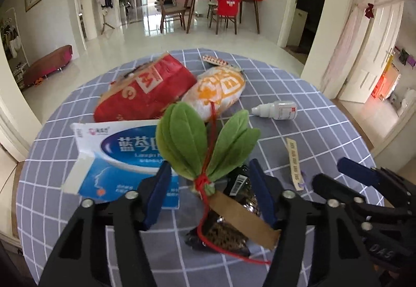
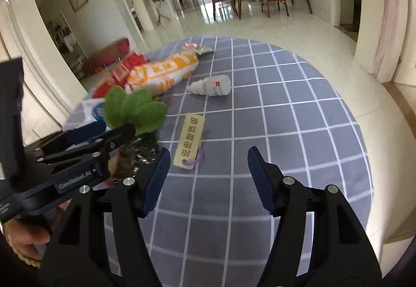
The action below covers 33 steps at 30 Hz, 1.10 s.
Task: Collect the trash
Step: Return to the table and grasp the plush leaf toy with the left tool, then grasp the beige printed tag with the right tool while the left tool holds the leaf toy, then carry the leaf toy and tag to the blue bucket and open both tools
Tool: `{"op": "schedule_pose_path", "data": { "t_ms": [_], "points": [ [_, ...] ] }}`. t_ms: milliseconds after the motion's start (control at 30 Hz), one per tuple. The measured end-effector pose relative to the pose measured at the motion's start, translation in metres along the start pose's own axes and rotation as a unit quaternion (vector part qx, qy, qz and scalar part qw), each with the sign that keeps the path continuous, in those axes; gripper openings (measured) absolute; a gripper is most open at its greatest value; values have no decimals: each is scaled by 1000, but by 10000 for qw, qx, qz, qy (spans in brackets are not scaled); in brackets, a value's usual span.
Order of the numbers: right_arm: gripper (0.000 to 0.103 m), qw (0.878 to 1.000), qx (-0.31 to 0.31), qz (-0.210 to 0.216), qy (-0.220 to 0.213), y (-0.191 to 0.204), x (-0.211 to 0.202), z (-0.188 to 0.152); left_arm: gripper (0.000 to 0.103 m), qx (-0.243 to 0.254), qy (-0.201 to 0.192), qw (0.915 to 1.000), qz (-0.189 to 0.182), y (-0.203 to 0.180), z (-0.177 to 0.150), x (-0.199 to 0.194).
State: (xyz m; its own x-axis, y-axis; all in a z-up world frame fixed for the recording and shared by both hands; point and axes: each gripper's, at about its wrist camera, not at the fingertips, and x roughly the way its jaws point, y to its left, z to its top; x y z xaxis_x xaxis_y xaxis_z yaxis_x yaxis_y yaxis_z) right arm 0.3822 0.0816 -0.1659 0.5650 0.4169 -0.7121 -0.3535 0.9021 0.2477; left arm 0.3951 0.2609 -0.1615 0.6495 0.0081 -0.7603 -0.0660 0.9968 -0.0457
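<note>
A dark wrapper [image 1: 221, 235] lies on the round table [image 1: 325, 136], near its close edge, and the left gripper [image 1: 210, 196] straddles it. On top of the wrapper rest a brown card strip [image 1: 241, 214] and a bunch of green felt leaves [image 1: 187, 141] tied with red cord [image 1: 205, 180]. The left gripper's blue pads [image 1: 156, 196] stand on either side of this heap with a gap showing on both sides, so the jaws are half spread and grasp nothing.

Just left of the leaves lies a blue and white box [image 1: 117, 157], flattened, touching the left pad's side. Behind it sit a red bag [image 1: 145, 94] and an orange and white bag [image 1: 218, 89], side by side and touching. A blister pack [image 1: 215, 60] lies at the far edge beyond them. A small white bottle [image 1: 275, 110] lies on its side to the right of the orange bag, apart from it. A wooden tag [image 2: 189, 144] with printed characters and a purple loop lies between the bottle and the near edge.

The right gripper [image 2: 208, 180] hovers over bare checked cloth, jaws released and wide, with nothing between them. The tag lies just beyond its left pad [image 2: 156, 183]. The left gripper shows at the left of the right wrist view, with a hand [image 2: 23, 242] under it.
</note>
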Motion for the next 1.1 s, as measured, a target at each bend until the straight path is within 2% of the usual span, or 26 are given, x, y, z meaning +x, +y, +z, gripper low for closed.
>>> {"op": "schedule_pose_path", "data": {
  "t_ms": [33, 67, 100, 267, 367, 433, 467, 567, 800, 1000, 1100],
  "points": [
    [62, 10000, -63, -22, 57, 2, 6, 2, 46, 15, 47, 10000, 18, -1, 1, 3],
    [62, 9999, -113, -47, 98, 4, 11, 3, 24, 29, 84, 10000, 21, -1, 1, 7],
    [62, 9998, -160, -48, 134, 5, 15, 5, 14, 39, 106, 9999, -1, -1, 2, 8],
    [61, 9990, -360, -96, 229, 17, 29, 13, 14, -110, -503, 9987, -33, 1, 2, -25],
    [59, 9958, -747, -421, 321, 30, 38, 15, 14, -179, -701, 9974, -62, 1, 2, -39],
    [41, 9918, -1004, -712, 337, 37, 40, 14, 14, -171, -761, 9969, -70, 2, 3, -45],
    [28, 9913, -1064, -709, 328, 37, 38, 14, 14, -185, -793, 9966, -93, 3, 4, -48],
    [15, 9915, -1070, -669, 331, 33, 37, 14, 14, -185, -834, 9963, -129, 2, 2, -56],
    [14, 9971, -694, -288, 135, 9, 7, 5, 14, -45, -915, 9956, -198, -17, -5, -76],
    [14, 9992, -241, 125, -297, -22, -51, -3, 14, 149, -1094, 9931, -406, -52, -10, -104],
    [14, 9982, -16, 285, -523, -44, -85, -7, 14, 280, -1135, 9909, -670, -80, -13, -118]
  ]
}}
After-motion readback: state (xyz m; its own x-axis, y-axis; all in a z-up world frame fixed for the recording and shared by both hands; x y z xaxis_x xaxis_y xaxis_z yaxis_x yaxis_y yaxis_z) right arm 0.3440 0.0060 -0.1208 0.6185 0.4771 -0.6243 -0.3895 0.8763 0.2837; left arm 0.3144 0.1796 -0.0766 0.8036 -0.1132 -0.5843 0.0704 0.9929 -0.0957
